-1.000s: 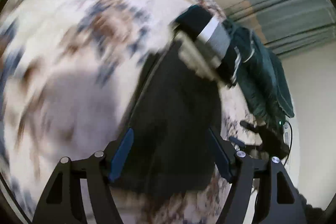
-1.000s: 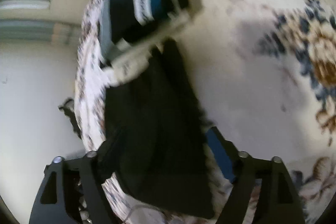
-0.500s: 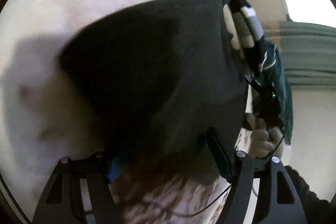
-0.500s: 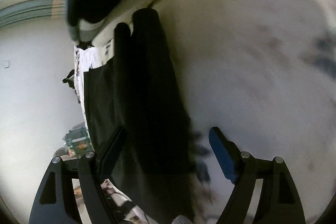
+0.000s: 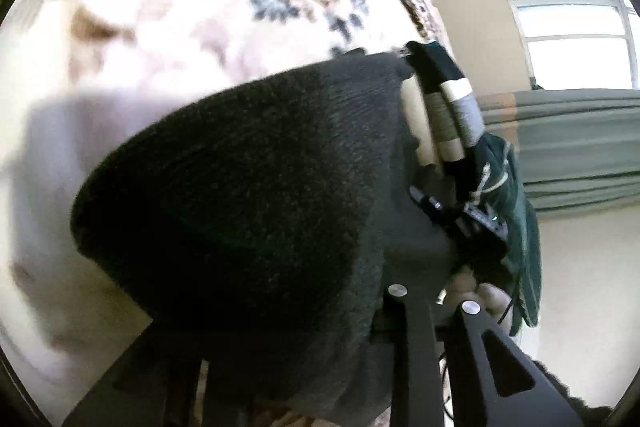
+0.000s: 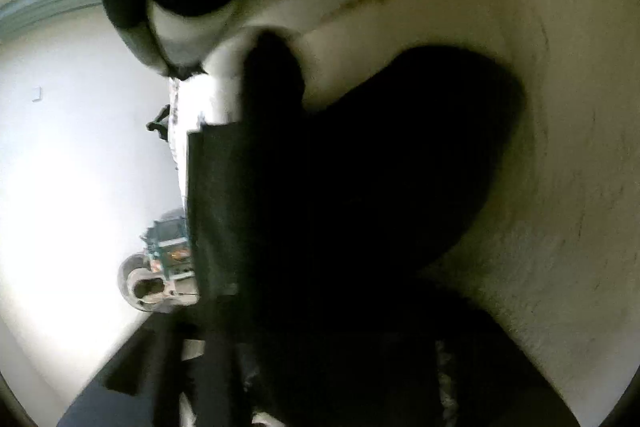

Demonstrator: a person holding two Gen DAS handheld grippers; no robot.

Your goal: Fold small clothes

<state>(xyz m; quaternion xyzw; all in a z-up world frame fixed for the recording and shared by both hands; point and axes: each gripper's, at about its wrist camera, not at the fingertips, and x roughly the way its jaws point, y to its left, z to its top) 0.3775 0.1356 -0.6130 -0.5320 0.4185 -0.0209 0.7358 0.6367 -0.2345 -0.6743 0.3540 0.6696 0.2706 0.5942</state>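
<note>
The dark knit garment (image 5: 240,187) is draped over both the left tongs (image 5: 288,367) and right tongs (image 6: 320,367), hiding their tips, so their grip cannot be told; folded striped clothes (image 5: 448,115) are seen just beyond.

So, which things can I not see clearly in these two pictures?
- Left gripper fingertips: left wrist view, covered by the dark garment.
- Right gripper fingertips: right wrist view, lost behind the same garment, in deep shadow.
- Floral cloth pattern: left wrist view, motion-blurred.
</note>
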